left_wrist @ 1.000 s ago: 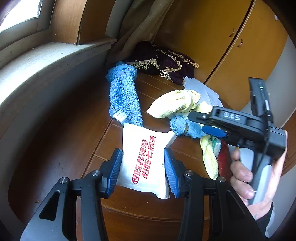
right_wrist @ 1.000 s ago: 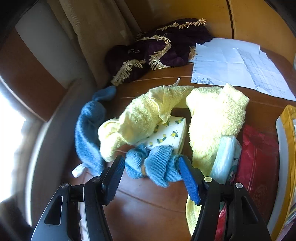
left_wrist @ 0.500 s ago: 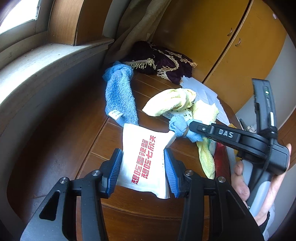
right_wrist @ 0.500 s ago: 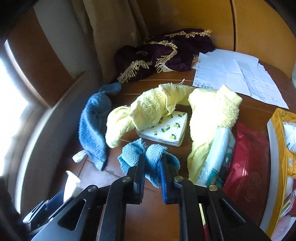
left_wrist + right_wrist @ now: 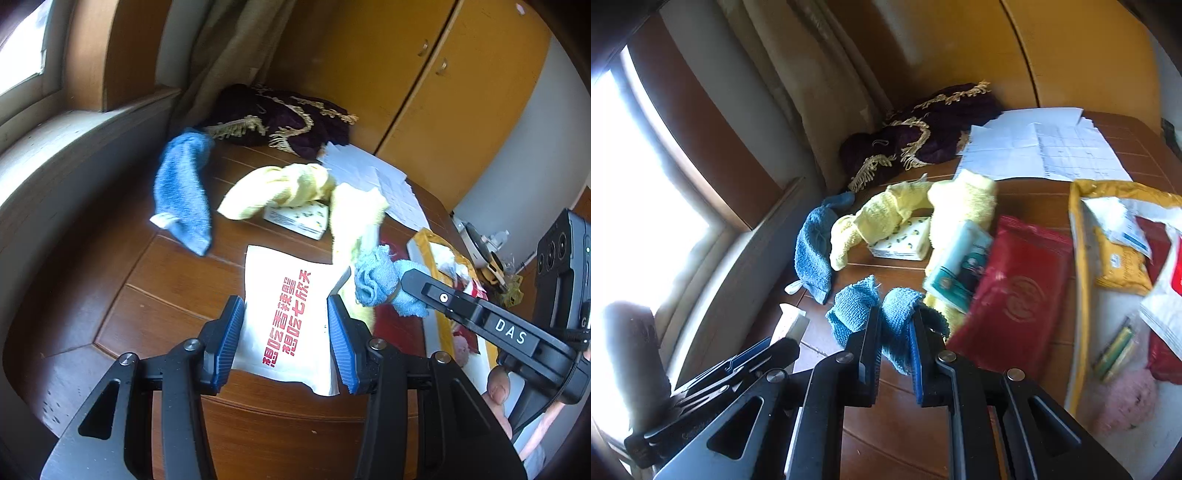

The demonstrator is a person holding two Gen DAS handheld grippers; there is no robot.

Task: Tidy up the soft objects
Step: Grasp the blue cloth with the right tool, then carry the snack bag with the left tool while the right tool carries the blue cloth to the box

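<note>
Dark wooden table (image 5: 110,295) near, bright window (image 5: 635,192) left, beige curtain (image 5: 236,55) far, yellow-brown cupboards (image 5: 424,74) right

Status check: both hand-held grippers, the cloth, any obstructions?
Right hand-held gripper shut on small blue cloth, lifted off table. Left hand-held gripper shut on white packet. Yellow towel and red pouch lie close ahead.

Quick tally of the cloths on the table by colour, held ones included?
Blue: 2, the blue towel lying near the sill and the small blue cloth clamped in the right gripper.
Yellow: 1, the yellow towel draped over the tissue box.
Dark purple: 1, the fringed cloth.
Total: 4
</note>
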